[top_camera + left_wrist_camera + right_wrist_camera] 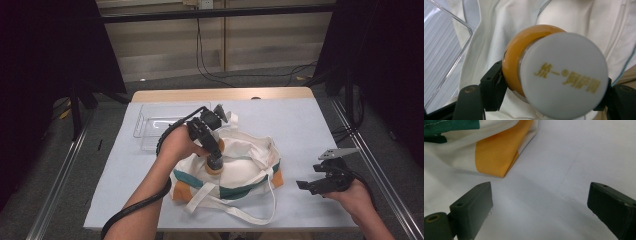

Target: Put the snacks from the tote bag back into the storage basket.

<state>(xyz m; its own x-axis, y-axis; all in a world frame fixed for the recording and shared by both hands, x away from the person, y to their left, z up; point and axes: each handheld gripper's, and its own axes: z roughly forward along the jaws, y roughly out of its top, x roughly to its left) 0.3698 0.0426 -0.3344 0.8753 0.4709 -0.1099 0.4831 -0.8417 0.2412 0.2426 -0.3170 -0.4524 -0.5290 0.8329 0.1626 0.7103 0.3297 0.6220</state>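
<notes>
2 left fingers [491, 90] tight on the orange white-capped bottle [544, 72] over the bag [245, 165]; right fingers [471, 207] wide, empty.

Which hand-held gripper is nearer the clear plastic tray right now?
Left. The left hand-held gripper, holding a bottle over the bag, is just beside the tray; the right hand-held gripper sits across the table.

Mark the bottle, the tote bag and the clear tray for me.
bottle [564, 75], left gripper view, on its white cap.
tote bag [240, 167], high view, on the white cloth of its body.
clear tray [150, 122], high view, on its floor near the left wall.
</notes>
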